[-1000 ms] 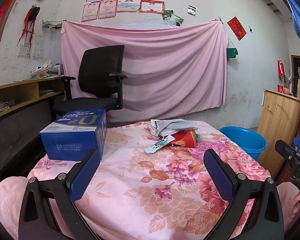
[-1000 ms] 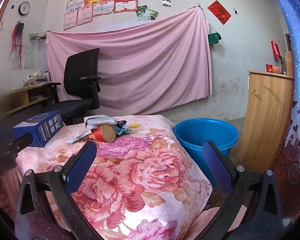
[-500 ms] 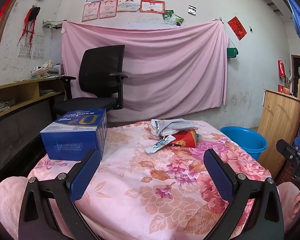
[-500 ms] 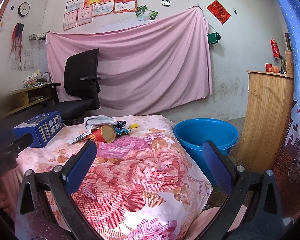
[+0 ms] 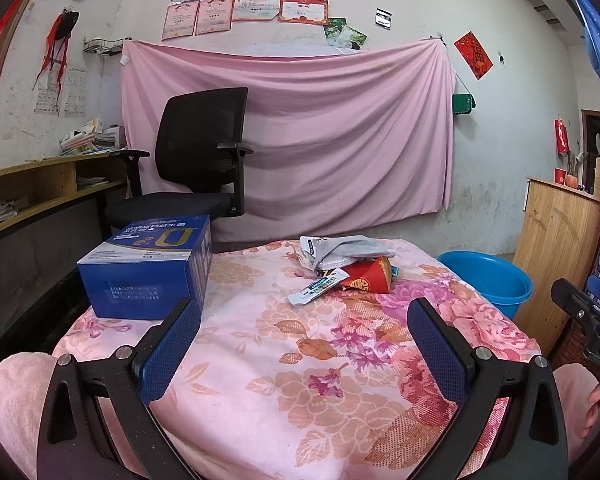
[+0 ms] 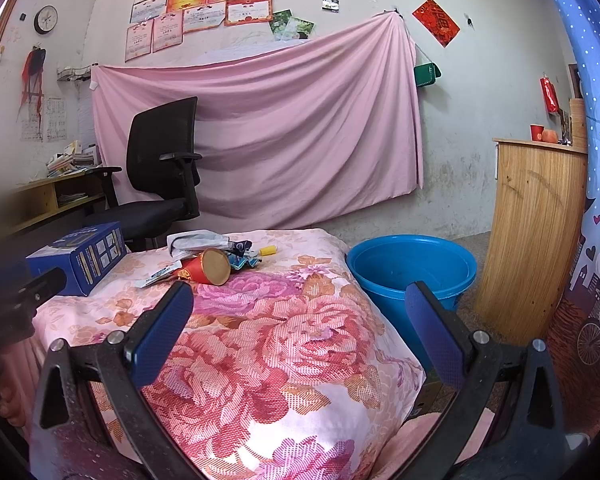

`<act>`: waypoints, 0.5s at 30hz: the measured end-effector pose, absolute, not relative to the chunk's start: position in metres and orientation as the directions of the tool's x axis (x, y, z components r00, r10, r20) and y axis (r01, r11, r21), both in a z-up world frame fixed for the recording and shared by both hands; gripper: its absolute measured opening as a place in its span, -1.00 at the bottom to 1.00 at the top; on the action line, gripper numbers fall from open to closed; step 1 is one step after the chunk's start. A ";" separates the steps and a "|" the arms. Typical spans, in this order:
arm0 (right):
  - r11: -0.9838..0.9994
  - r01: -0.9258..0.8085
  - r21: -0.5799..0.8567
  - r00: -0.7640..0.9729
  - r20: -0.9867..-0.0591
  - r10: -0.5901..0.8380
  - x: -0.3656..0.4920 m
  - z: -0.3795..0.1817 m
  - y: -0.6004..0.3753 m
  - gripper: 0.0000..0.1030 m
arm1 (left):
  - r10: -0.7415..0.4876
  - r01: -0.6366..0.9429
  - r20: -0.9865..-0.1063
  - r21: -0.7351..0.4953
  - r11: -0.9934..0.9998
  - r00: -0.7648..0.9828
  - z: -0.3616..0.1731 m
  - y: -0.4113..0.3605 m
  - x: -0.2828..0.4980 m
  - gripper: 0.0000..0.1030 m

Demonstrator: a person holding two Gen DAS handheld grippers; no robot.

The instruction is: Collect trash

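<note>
A small heap of trash lies at the far side of the flowered tablecloth (image 5: 300, 360): a red paper cup (image 5: 370, 278) on its side, a white snack wrapper (image 5: 318, 286), and a crumpled grey bag (image 5: 340, 250). The right wrist view shows the same red cup (image 6: 208, 267), grey bag (image 6: 196, 240), dark wrappers (image 6: 242, 254) and a small yellow piece (image 6: 268, 251). A blue bucket (image 6: 412, 266) stands on the floor to the right of the table. My left gripper (image 5: 304, 338) and right gripper (image 6: 298, 326) both hang open over the near table edge, holding nothing.
A blue carton (image 5: 148, 268) sits on the table's left side. Behind it stand a black office chair (image 5: 196, 156) and a shelf desk (image 5: 40, 192). A wooden cabinet (image 6: 536, 216) is right of the bucket. A pink sheet (image 5: 292, 136) hangs on the back wall.
</note>
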State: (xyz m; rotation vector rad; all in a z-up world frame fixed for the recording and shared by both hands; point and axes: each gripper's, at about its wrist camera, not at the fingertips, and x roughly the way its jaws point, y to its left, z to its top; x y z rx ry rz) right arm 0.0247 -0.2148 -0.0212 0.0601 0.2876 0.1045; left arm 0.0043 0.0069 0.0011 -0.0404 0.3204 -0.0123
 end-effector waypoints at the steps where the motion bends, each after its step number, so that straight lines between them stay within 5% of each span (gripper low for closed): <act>1: 0.993 -0.095 0.075 0.953 -0.280 0.113 0.025 -0.021 -0.215 1.00 | -0.022 0.008 -0.316 -0.045 0.999 0.949 0.001 0.007 0.005 0.96; 15: 0.989 -0.137 0.053 0.963 -0.225 0.146 0.080 0.013 -0.220 1.00 | 0.000 0.008 -0.256 0.030 1.000 0.967 0.025 0.020 0.044 0.96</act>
